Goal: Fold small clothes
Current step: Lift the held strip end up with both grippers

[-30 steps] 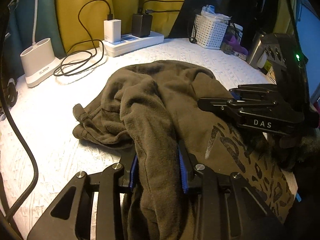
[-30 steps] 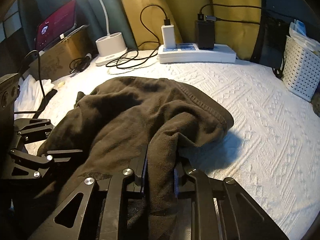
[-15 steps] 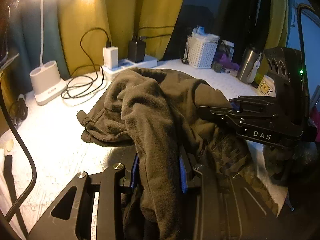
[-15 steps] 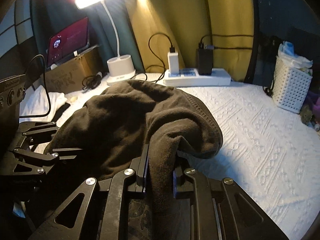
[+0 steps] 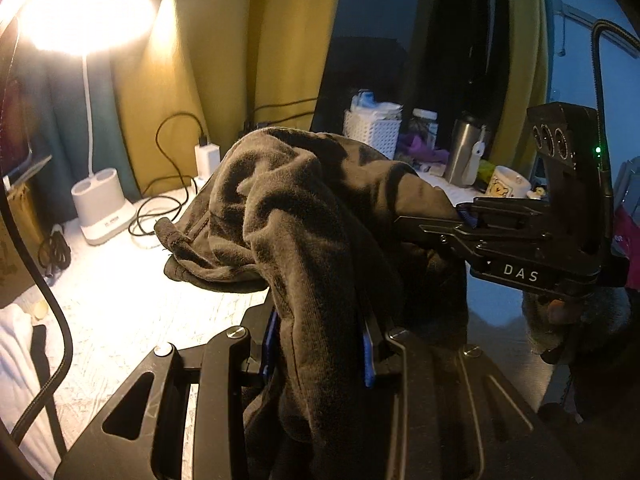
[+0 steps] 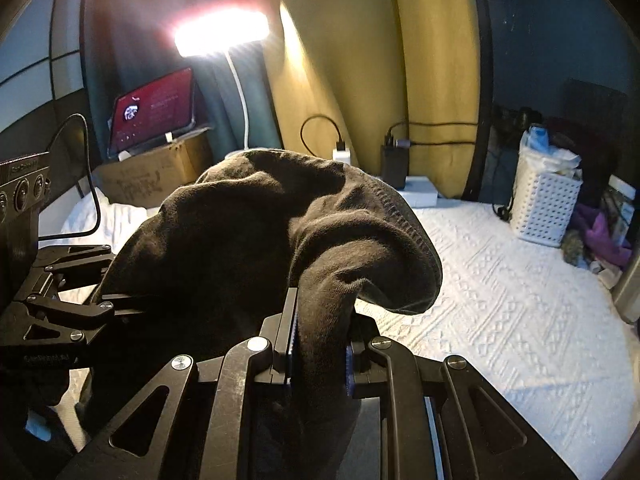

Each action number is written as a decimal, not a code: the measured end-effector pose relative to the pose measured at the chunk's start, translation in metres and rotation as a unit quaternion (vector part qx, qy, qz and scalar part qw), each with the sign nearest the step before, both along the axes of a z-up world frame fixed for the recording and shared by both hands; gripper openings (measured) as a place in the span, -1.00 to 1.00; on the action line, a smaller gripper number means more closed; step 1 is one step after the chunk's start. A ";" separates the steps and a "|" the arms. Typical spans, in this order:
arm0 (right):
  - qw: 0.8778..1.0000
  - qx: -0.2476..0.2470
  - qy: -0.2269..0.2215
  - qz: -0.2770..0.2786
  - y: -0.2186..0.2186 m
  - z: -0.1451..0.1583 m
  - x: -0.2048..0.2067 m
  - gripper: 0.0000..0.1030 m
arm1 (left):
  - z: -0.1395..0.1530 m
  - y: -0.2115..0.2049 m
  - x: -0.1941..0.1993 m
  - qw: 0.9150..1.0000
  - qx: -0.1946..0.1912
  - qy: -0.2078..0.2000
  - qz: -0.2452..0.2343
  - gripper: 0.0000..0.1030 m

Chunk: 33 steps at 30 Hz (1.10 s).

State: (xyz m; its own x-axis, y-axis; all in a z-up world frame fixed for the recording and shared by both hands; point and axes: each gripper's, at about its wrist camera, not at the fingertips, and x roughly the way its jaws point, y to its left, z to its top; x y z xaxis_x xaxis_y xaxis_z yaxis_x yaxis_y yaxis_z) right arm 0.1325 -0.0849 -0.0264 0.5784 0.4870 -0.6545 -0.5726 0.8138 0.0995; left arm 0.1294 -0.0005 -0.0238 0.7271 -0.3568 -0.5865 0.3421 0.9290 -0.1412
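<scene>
Left wrist view: the left gripper [image 5: 320,350] is clamping a thick fold of the dark brown, soft fleece garment [image 5: 304,208], which is sagging above the white textured bedspread [image 5: 120,304].

Right wrist view: the right gripper [image 6: 320,344] is pinching its stitched hem; limp and light, it is probably handling best by the edges.

Right gripper [image 6: 320,344] clamped on a dark brown garment [image 6: 256,232]

Cloth bulges above the jaws, held off the white textured cover [image 6: 520,320]; the left gripper [image 6: 76,308] grips its left side; white basket [image 6: 544,208] far right, lit lamp [image 6: 222,34] beyond
</scene>
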 end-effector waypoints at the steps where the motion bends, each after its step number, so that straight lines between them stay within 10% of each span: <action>1: 1.000 0.001 -0.004 -0.001 -0.001 0.003 -0.003 -0.66 | 0.002 0.000 -0.003 1.000 0.000 -0.003 0.000 -0.41; 33: 0.987 0.026 -0.155 0.035 0.015 0.119 -0.121 -0.66 | 0.077 0.025 -0.111 0.990 -0.005 -0.133 0.034 -0.41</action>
State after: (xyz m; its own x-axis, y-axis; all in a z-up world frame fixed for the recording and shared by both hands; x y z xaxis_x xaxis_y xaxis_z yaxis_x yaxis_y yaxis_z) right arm 0.0113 -0.0699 0.0922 0.7111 0.5610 -0.4238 -0.6363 0.7700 -0.0483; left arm 0.0183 0.0243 0.0532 0.8781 -0.3068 -0.3672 0.3057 0.9501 -0.0627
